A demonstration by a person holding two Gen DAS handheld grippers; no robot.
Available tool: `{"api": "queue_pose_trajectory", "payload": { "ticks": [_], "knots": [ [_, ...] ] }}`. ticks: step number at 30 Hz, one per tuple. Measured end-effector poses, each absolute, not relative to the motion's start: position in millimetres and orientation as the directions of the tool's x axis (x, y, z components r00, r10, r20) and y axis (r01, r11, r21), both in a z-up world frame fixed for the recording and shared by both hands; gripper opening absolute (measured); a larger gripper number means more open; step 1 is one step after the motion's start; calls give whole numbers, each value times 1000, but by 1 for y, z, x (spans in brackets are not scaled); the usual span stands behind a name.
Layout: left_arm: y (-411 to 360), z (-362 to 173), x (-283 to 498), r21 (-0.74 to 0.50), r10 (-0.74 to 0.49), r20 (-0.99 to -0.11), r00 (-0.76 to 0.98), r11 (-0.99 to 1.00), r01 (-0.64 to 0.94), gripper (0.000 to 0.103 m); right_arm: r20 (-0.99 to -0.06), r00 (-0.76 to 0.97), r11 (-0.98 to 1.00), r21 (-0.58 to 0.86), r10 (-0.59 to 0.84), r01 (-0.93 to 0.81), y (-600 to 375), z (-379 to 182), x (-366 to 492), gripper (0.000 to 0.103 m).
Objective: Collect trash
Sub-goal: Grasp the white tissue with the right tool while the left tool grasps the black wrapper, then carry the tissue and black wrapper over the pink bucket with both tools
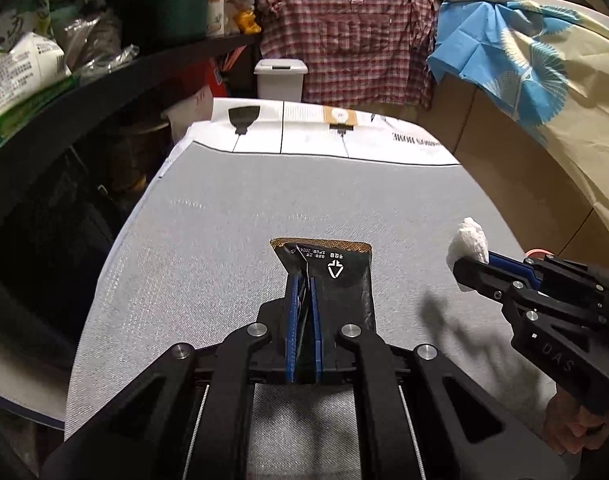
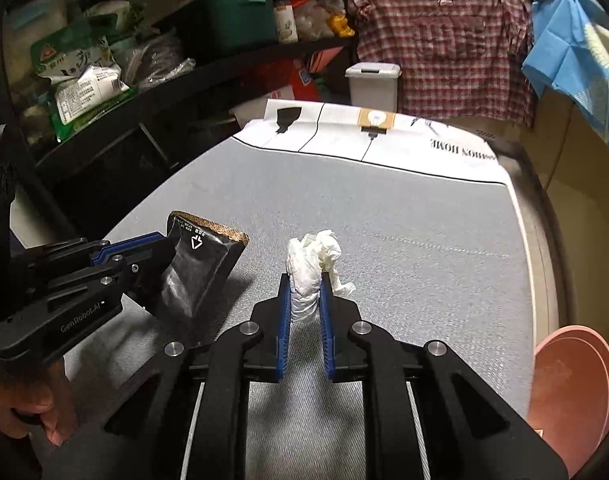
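Note:
My left gripper (image 1: 303, 280) is shut on a black foil wrapper (image 1: 336, 276) with a gold patterned edge, held just above the grey table (image 1: 224, 232). The wrapper also shows in the right wrist view (image 2: 200, 268), clamped in the left gripper (image 2: 164, 248) at the left. My right gripper (image 2: 305, 280) is shut on a crumpled white tissue (image 2: 310, 264) above the table (image 2: 424, 248). In the left wrist view the tissue (image 1: 470, 242) sticks out of the right gripper (image 1: 464, 268) at the right.
A small white lidded bin (image 1: 279, 78) stands beyond the table's far end, also in the right wrist view (image 2: 372, 86). A white printed sheet (image 1: 324, 132) covers the far end. Dark cluttered shelves (image 1: 104, 80) run along the left. A pink round object (image 2: 572, 380) sits at the right.

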State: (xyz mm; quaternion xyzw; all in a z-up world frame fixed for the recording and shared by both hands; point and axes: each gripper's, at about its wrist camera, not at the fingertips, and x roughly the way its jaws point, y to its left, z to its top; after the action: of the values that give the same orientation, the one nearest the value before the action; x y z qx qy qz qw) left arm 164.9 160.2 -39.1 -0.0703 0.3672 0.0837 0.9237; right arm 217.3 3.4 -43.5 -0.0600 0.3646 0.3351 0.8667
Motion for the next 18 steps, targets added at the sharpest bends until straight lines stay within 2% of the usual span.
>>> {"api": "queue_pose_trajectory", "payload": {
  "ticks": [18],
  "knots": [
    [143, -6, 140, -65, 90, -634, 768, 983, -169, 6, -604, 607, 809, 111, 516, -578, -35, -1, 185, 14]
  ]
}}
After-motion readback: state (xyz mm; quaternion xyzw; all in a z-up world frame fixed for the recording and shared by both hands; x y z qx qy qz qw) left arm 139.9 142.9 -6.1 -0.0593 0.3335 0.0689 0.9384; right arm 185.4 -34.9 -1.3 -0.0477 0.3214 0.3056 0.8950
